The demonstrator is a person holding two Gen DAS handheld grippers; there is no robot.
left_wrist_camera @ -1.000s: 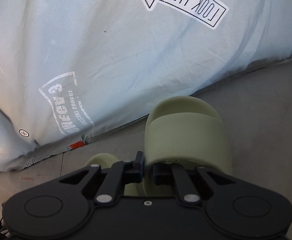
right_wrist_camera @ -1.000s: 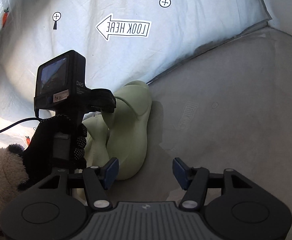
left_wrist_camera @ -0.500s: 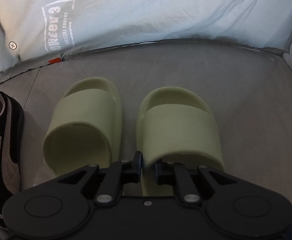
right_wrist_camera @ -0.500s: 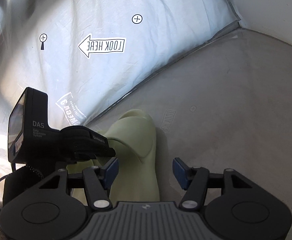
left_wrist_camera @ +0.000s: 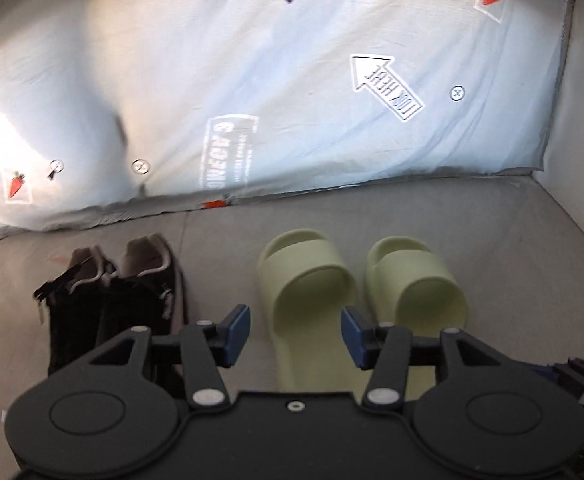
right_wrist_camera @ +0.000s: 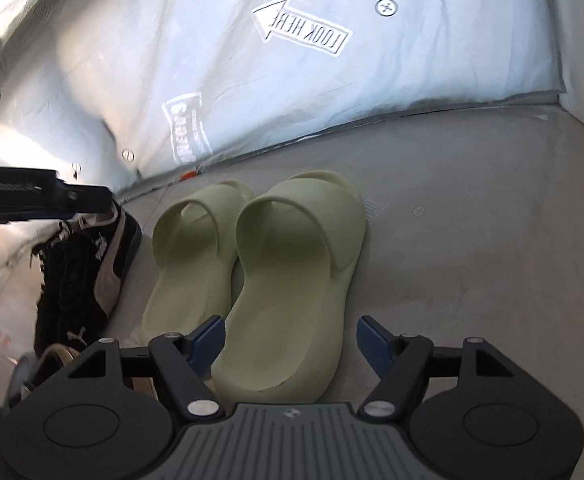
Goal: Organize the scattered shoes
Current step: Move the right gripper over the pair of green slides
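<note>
Your left claw (left_wrist_camera: pixel 295 334) and right claw (right_wrist_camera: pixel 289 344) are both opening, gripping nothing, because the green slides (right_wrist_camera: pixel 251 264) are sitting paired on the floor (right_wrist_camera: pixel 472 240), toes toward the bedsheet (right_wrist_camera: pixel 332 92), beside the black sneakers (right_wrist_camera: pixel 87 264)

- Below me I see a grey floor (left_wrist_camera: pixel 472 232), smooth and matte, with a thin seam line running across it in my left view.
- A pale printed sheet (left_wrist_camera: pixel 292 100), with carrots and a "LOOK HERE" arrow on it, meets the floor along the far edge.
- Two pale green slides (right_wrist_camera: pixel 251 260) rest flat on the floor, side by side and nearly touching, toes toward the sheet.
- To their left a pair of black sneakers (left_wrist_camera: pixel 123 296) with tan trim stands close together on the same floor, parallel to the slides, a strip of bare floor between the pairs.
</note>
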